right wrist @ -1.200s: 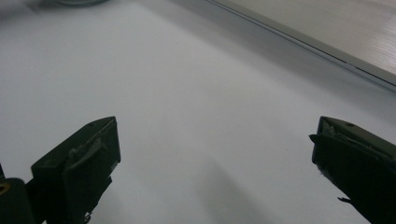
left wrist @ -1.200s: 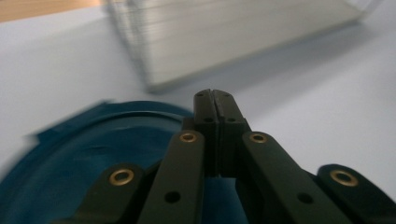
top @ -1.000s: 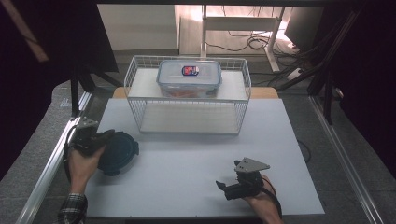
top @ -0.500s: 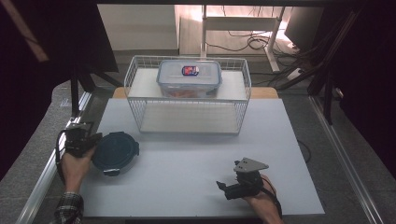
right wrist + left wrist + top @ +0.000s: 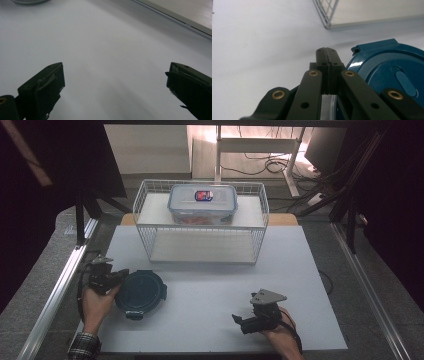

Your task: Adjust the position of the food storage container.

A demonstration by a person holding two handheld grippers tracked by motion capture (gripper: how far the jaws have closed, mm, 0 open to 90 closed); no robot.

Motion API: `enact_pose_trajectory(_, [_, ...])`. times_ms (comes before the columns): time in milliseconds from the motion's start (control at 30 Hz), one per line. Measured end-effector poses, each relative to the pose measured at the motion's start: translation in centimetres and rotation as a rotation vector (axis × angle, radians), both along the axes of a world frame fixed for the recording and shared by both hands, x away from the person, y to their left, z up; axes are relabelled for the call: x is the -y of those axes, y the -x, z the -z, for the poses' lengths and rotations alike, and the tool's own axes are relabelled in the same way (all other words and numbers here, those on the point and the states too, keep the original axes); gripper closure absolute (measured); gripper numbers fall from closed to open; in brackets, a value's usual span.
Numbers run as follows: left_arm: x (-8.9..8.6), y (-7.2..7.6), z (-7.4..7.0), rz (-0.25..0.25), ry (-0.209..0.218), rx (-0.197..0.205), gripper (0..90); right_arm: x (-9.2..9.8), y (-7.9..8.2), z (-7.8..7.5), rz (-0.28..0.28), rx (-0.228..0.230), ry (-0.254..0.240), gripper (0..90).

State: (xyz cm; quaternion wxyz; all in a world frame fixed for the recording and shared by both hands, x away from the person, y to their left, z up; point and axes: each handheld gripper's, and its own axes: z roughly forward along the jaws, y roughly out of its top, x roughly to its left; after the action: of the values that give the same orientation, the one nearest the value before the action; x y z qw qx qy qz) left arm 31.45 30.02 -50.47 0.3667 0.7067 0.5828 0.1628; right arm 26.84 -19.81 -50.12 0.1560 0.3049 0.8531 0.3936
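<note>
High view: the left gripper (image 5: 107,279), jaws pressed together on nothing, sits just beside the round blue lid (image 5: 141,292) at its 9 o'clock edge; the right gripper (image 5: 250,320), at the mat's 5 o'clock, holds its jaws wide apart over the bare white mat (image 5: 300,285). A clear lidded container (image 5: 202,202) rests on the wire rack (image 5: 200,222) at 12 o'clock. Probable hazard: the closed jaws nudge the lid sideways instead of gripping it.
</note>
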Motion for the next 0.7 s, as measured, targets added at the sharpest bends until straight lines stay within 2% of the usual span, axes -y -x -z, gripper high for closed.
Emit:
enact_pose_trajectory(33, [-0.2, 0.2, 0.0, -0.010, 0.003, 0.007, 90.0, 0.1, 0.0, 0.0, 0.001, 0.004, 0.005, 1.3])
enact_pose_trajectory(133, [-1.5, 1.3, 0.1, -0.077, -0.060, 0.014, 90.0, 0.4, 0.0, -0.1, 0.007, 0.011, 0.006, 1.3])
enact_pose_trajectory(200, [-2.4, 2.2, 0.5, -0.093, -0.032, -0.005, 90.0, 0.6, -0.1, -0.1, 0.012, 0.010, 0.001, 1.5])
enact_pose_trajectory(267, [-2.7, 3.0, 0.9, -0.088, -0.018, -0.026, 90.0, 0.8, -0.2, -0.1, 0.019, 0.004, -0.005, 1.6])
enact_pose_trajectory(400, [-2.1, 4.0, 1.1, -0.063, 0.026, -0.054, 90.0, 0.9, -0.2, -0.1, 0.022, 0.006, -0.002, 1.6])
enact_pose_trajectory(467, [-1.7, 4.4, 1.1, -0.078, -0.007, -0.068, 90.0, 0.9, -0.2, -0.1, 0.020, 0.011, 0.000, 1.7])
enact_pose_trajectory(567, [-1.7, 4.9, 1.3, -0.099, 0.020, -0.084, 90.0, 0.8, -0.3, 0.0, 0.016, 0.006, -0.003, 1.7])
enact_pose_trajectory(600, [-1.6, 5.0, 1.4, -0.094, 0.025, -0.100, 90.0, 0.7, -0.3, 0.1, 0.015, 0.004, -0.001, 1.7])
enact_pose_trajectory(700, [-0.7, 5.2, 1.6, -0.079, 0.004, -0.112, 90.0, 0.6, -0.3, 0.2, 0.009, -0.001, 0.004, 1.8])
